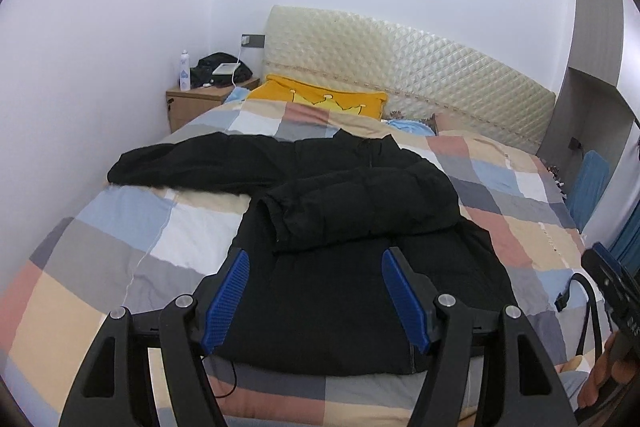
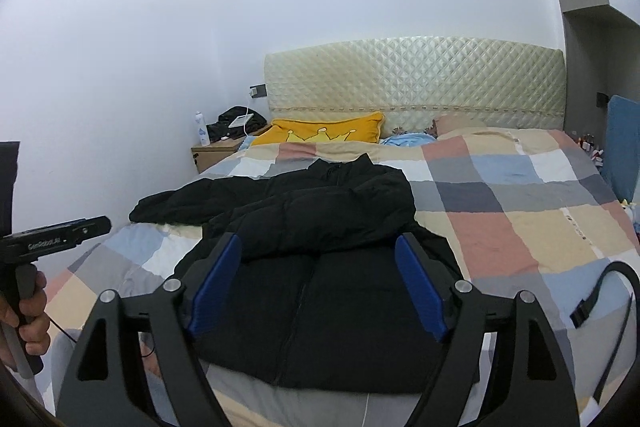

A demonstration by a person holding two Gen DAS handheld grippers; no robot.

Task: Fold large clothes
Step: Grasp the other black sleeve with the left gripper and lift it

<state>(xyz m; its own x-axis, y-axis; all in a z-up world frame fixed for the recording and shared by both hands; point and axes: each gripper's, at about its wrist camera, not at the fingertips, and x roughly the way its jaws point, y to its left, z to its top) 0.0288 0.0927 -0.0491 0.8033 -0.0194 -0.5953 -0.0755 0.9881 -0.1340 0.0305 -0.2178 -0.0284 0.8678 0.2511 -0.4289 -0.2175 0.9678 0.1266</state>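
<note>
A large black puffer jacket point(image 1: 352, 267) lies face up on the checked bed cover point(image 1: 132, 227), hem toward me. Its right sleeve point(image 1: 360, 203) is folded across the chest; its left sleeve point(image 1: 176, 163) stretches out to the left. My left gripper point(image 1: 316, 267) is open and empty, above the jacket's lower body. My right gripper point(image 2: 320, 251) is open and empty, above the same jacket point(image 2: 320, 303) near the folded sleeve point(image 2: 328, 215). The right gripper's body shows at the right edge of the left wrist view point(image 1: 612, 291), and the left gripper's body at the left edge of the right wrist view point(image 2: 52, 235).
A yellow pillow point(image 1: 324, 99) and cream quilted headboard point(image 1: 400, 67) are at the bed's far end. A wooden nightstand point(image 1: 200, 103) with a bottle and dark bag stands far left by the wall. A black strap point(image 2: 608, 291) lies on the bed's right side. A blue panel point(image 2: 622, 147) stands right.
</note>
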